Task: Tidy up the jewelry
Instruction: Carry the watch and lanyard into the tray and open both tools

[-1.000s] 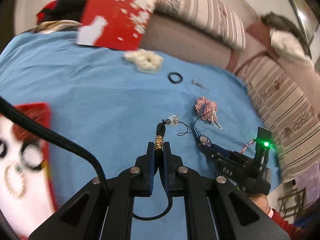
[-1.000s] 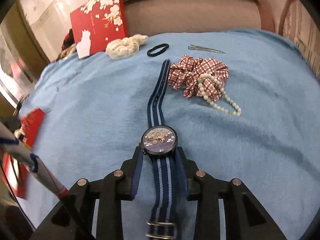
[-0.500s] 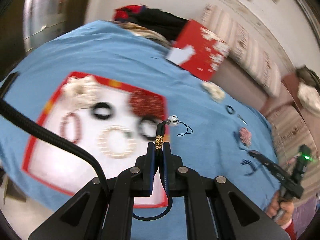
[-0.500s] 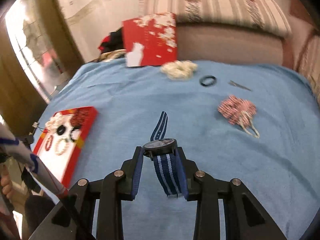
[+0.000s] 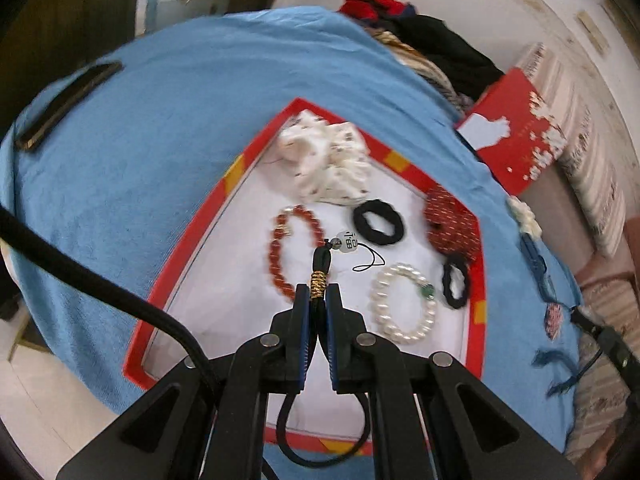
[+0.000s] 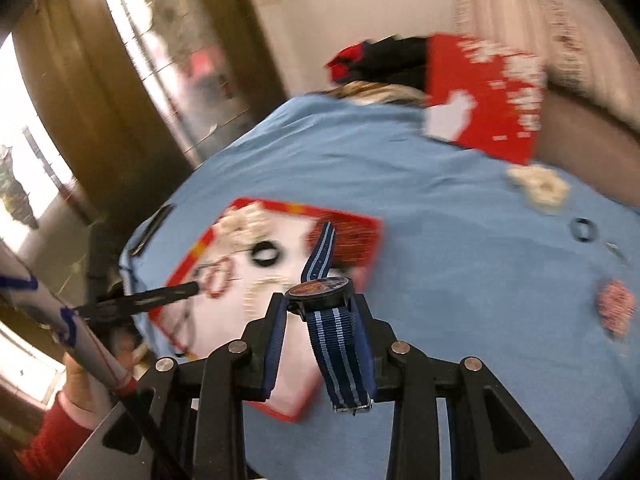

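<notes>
Blue cloth (image 5: 168, 128) covers the surface; red-rimmed tray (image 5: 180, 276) sits near its left edge. Left tool (image 5: 318, 300) is clamped on a black cord charm (image 5: 320, 264) above the tray, by the red bead bracelet (image 5: 280, 256) and pearl bracelet (image 5: 404, 304). Right tool (image 6: 320, 312) grips the striped-strap watch (image 6: 320, 290) over the tray's right rim.

Tray (image 5: 192, 276) crowded up top — bare white floor near gripper (image 5: 318, 300).

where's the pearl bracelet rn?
In the left wrist view, the pearl bracelet lies in the red-rimmed tray, right of the left gripper, beside a black hair tie.
</notes>
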The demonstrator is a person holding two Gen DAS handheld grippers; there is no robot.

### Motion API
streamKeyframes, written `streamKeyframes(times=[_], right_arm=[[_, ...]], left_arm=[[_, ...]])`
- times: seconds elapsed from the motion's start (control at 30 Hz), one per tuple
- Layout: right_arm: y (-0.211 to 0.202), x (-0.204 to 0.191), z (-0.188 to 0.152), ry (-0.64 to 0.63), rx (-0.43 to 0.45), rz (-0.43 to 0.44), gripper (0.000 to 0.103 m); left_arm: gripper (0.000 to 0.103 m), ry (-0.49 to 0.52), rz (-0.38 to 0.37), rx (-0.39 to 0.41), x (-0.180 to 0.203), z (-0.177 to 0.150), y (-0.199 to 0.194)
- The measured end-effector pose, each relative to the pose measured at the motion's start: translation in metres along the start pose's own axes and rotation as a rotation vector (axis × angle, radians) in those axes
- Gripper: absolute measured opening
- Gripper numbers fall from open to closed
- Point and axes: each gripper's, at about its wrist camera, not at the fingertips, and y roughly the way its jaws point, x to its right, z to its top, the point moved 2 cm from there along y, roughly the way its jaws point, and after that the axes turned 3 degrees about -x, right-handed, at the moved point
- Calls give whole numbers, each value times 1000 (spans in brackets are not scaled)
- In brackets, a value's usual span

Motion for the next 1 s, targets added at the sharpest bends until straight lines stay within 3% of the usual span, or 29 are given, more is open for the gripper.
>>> streamKeyframes(times=[0.2, 0.37, 0.53, 0.77, 0.83, 0.93, 1.0], right_arm=[[72, -61, -6, -86, -107, 67, 35], [116, -78, -22, -113, -192, 65, 35], [133, -81, -33, -119, -235, 65, 35], [134, -85, -36, -145, -239, 52, 37], [122, -84, -35, -166, -216, 40, 38], [92, -80, -35, -205, -151, 7, 49], [73, -72, -39, -226, -111, -36, 51]], left_arm=[[7, -58, -18, -15, -18, 4, 14], [7, -94, -54, -11, -29, 7, 14], [9, -119, -96, 20, -36, 4, -2], [30, -88, -59, 134, -26, -8, -46], [32, -71, -28, 165, -23, -13, -59], [35, -43, 31, 211, -18, -25, -78], [38, -23, 67, 228, -13, -33, -89]])
